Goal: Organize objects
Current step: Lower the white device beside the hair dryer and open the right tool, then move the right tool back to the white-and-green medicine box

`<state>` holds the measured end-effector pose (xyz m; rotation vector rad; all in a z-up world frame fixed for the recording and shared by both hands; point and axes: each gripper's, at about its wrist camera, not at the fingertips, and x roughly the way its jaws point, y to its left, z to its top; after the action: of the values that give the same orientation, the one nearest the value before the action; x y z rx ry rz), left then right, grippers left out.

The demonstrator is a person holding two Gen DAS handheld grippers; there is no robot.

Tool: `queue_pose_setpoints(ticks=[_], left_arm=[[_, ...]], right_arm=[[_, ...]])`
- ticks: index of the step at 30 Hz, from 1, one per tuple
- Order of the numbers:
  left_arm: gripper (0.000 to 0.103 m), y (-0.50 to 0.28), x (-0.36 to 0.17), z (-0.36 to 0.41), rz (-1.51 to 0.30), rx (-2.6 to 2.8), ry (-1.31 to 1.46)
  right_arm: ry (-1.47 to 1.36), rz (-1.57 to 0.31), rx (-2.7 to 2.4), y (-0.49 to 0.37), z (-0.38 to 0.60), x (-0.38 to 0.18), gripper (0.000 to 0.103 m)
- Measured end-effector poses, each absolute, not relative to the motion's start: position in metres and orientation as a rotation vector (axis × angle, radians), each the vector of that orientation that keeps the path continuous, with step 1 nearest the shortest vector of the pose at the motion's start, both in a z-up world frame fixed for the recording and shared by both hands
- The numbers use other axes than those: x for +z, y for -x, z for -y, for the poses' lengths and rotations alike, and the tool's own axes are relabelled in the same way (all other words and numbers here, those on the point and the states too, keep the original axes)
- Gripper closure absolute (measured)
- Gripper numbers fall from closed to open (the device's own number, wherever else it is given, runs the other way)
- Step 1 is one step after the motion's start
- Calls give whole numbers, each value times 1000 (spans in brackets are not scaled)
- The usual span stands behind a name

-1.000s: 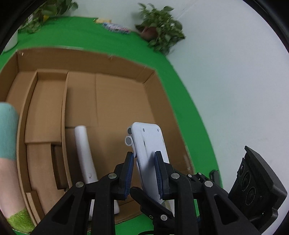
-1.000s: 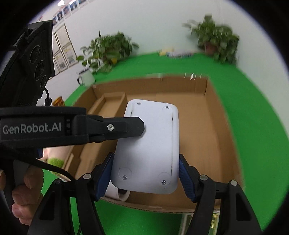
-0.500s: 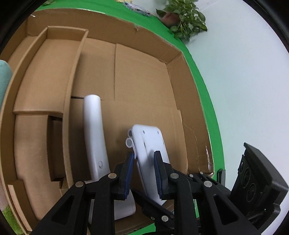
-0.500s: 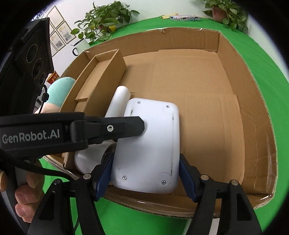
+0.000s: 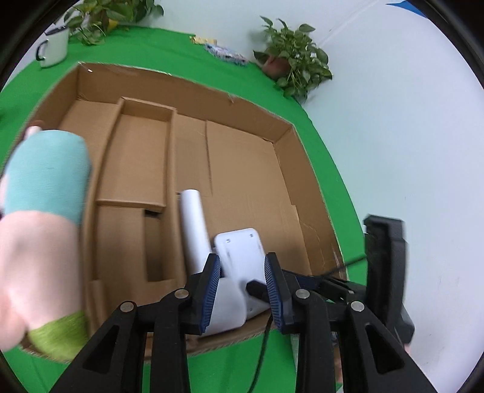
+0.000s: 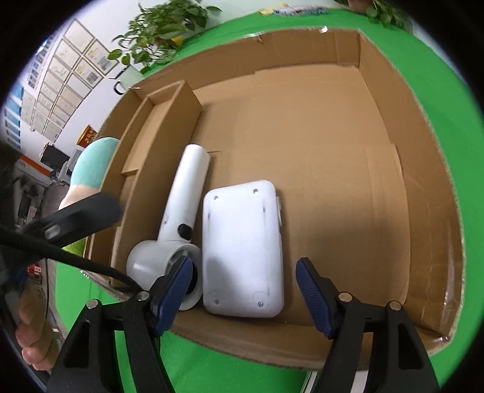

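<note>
White case (image 6: 242, 248): I see it flat on the box (image 6: 302, 60) floor, just beside the white handheld device (image 6: 184, 196).
Left gripper (image 5: 242, 287): fingers just opening — free of the case.
Right gripper (image 6: 242, 293): fingers apart, just narrowing — gripping nothing.

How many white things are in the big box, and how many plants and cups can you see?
White things in the cardboard box: 2, a flat white case and a white handheld device
Potted plants: 2
Cups, one mug: 1
Total: 5
</note>
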<state>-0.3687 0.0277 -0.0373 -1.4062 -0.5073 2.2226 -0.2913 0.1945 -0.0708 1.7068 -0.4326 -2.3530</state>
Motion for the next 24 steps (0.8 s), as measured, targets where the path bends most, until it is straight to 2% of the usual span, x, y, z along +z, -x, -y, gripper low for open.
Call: queue_pose_setpoints(ticks=[2, 5, 8, 14, 15, 16, 17, 18, 21, 22, 23, 24], left_arm=[[74, 359, -35, -18, 506, 2237, 1397], [74, 348, -33, -3, 500, 2260, 1392], [74, 342, -34, 3, 516, 2248, 1382], [74, 334, -35, 1, 448, 2292, 1347], [74, 332, -35, -1, 429, 2308, 1337], [73, 329, -33, -1, 406, 2334, 1318], [69, 324, -28, -1, 385, 2367, 1287], [65, 320, -24, -1, 371, 2391, 1260], [31, 292, -2, 1, 336, 2532, 1086], [13, 278, 8, 2, 325, 2603, 991], [1, 265, 16, 1, 304, 2668, 905], [1, 251, 24, 0, 268, 2732, 829]], right_arm=[[-1737, 436, -2351, 291, -195, -75, 54], [-1759, 465, -2324, 289, -197, -73, 62], [-1786, 485, -2292, 289, -198, -73, 62], [-1788, 459, -2351, 288, -197, -66, 60], [-1765, 421, -2411, 285, -197, -60, 57], [-1719, 350, -2500, 279, -196, -51, 44], [-1649, 274, -2597, 270, -194, -41, 28], [-1582, 217, -2674, 262, -192, -32, 23], [-1287, 39, -2900, 220, -182, -1, 19], [-1225, 2, -2962, 209, -180, 5, 19], [-1147, -40, -3033, 195, -178, 11, 19], [-1063, -77, -3093, 181, -176, 16, 19]])
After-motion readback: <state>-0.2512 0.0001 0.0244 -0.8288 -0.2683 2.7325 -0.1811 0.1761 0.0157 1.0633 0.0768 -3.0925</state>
